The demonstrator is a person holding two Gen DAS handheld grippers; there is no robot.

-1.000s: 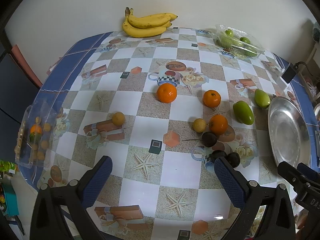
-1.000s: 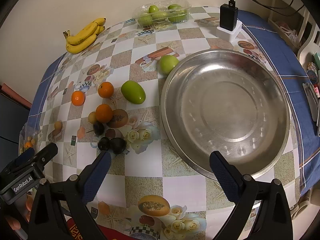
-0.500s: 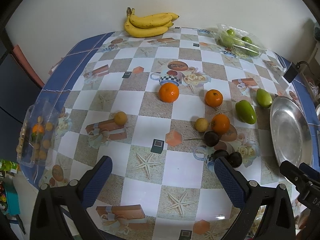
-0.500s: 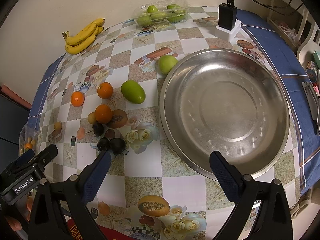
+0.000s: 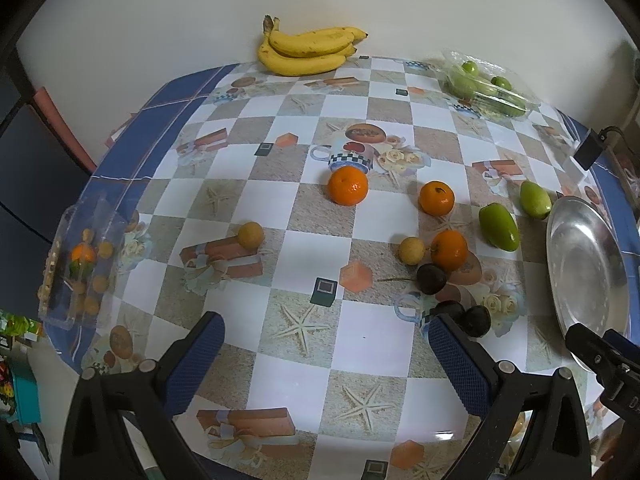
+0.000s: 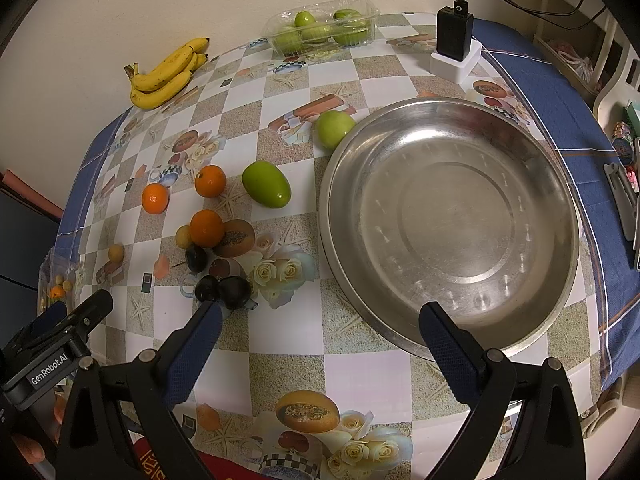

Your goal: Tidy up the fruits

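Checkered tablecloth [image 6: 288, 332], bare steel bowl [image 6: 452, 216], green fruit in clamshell [image 6: 320, 28] (both tools [image 5: 324, 356] [image 6: 320, 340] agape, empty).

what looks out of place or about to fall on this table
The clear plastic box of small fruits sits at the table's left edge and seems to overhang it. Loose fruit lies scattered beside the empty metal basin. Nothing looks spilled or damaged.

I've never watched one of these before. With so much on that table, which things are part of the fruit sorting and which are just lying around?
Part of the job:
loose oranges
green mangoes
dark round fruits
small yellow fruits
metal basin
possibly bananas and boxed green fruit

Just lying about:
black charger
patterned tablecloth
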